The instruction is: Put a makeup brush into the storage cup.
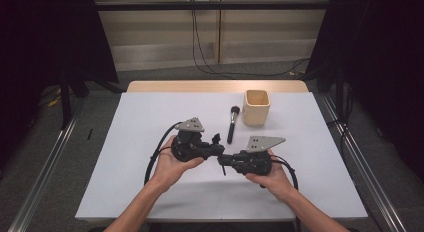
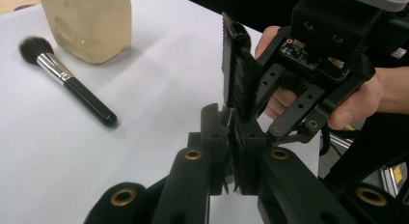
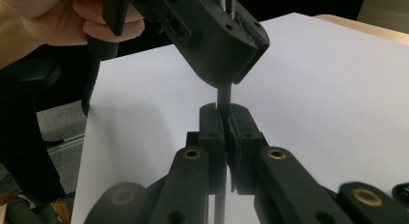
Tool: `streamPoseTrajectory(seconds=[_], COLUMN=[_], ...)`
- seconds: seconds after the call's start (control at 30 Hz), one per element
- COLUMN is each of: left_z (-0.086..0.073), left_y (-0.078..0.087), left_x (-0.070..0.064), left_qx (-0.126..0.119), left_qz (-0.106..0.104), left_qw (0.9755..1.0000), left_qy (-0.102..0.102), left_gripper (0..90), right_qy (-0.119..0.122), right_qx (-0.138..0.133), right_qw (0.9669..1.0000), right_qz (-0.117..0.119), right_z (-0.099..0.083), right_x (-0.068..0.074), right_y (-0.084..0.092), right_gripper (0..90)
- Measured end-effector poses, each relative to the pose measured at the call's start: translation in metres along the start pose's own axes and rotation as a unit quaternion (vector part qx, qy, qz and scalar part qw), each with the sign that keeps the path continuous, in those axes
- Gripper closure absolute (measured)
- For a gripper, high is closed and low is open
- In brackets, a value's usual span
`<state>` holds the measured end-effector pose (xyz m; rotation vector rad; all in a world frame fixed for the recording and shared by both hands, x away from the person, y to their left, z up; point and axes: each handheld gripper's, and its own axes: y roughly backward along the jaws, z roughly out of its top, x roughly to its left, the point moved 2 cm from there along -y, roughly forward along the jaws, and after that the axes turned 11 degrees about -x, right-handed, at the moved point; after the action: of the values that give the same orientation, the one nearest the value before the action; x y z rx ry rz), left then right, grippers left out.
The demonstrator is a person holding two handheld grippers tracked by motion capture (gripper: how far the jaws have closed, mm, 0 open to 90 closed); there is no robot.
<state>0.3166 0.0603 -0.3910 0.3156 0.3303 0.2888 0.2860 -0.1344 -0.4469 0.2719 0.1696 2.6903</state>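
Two hands hold my grippers tip to tip over the middle of the white table (image 1: 150, 122). A thin black stick (image 3: 224, 96) runs from the left gripper (image 3: 243, 60) down between the pads of my right gripper (image 3: 225, 122), which is shut on it. Its lower end pokes out below the jaws (image 1: 223, 168). My left gripper (image 2: 230, 137) is shut too, its pads pressed together on the same thin stick, with the right gripper (image 2: 236, 74) standing just beyond its tips. From above, the left gripper (image 1: 218, 148) and right gripper (image 1: 222, 158) meet near the table's centre.
A black-handled makeup brush (image 1: 231, 123) with a silver collar lies on the table beyond the grippers, bristles pointing away (image 2: 67, 81). A beige square cup (image 1: 256, 107) stands just right of it (image 2: 89, 23). Metal rails and dark curtains flank the table.
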Motion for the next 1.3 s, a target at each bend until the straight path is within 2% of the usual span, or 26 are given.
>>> streamPoseTrajectory(seconds=[0.13,0.3,0.5,0.57,0.7,0.83,0.9,1.07,1.2,1.3], left_z=[0.0,-0.001,-0.002,-0.001,-0.002,-0.002,-0.002,-0.004,-0.007,-0.009], left_y=[-0.001,-0.003,-0.001,0.0,0.001,0.004,0.007,0.011,0.017,0.024], left_x=[0.0,0.0,0.0,0.0,0.0,0.001,0.002,0.004,0.007,0.008], left_qx=[-0.008,-0.012,-0.023,-0.026,-0.032,-0.036,-0.046,-0.058,-0.073,-0.084], left_qz=[0.007,0.021,0.029,0.033,0.043,0.055,0.07,0.09,0.107,0.11], left_qw=[0.9999,0.9997,0.9992,0.9989,0.9984,0.9977,0.9963,0.9942,0.9915,0.9902], left_qy=[-0.004,-0.005,-0.016,-0.018,-0.017,-0.013,-0.016,-0.011,-0.014,-0.017], left_gripper=[83.9,75.4,61.5,54.5,48.1,36.1,33.3,14.9,7.0,5.0], right_qy=[-0.002,-0.004,-0.002,-0.003,-0.003,-0.002,-0.002,-0.002,-0.004,-0.005], right_qx=[-0.002,-0.003,-0.006,-0.006,-0.006,-0.007,-0.007,-0.011,-0.013,-0.015], right_qw=[1.0,1.0,0.9999,0.9999,0.9999,0.9998,0.9998,0.9997,0.9996,0.9994], right_qz=[-0.004,-0.008,-0.009,-0.012,-0.015,-0.016,-0.017,-0.022,-0.026,-0.03], right_z=[0.001,0.002,0.002,0.002,0.003,0.003,0.003,0.005,0.006,0.006], right_x=[-0.002,-0.003,-0.004,-0.006,-0.007,-0.008,-0.008,-0.009,-0.009,-0.01], right_y=[0.001,0.003,0.005,0.007,0.009,0.01,0.011,0.014,0.016,0.017], right_gripper=[85.8,85.9,85.9,85.9,85.9,86.0,85.9,85.9,85.9,85.9])
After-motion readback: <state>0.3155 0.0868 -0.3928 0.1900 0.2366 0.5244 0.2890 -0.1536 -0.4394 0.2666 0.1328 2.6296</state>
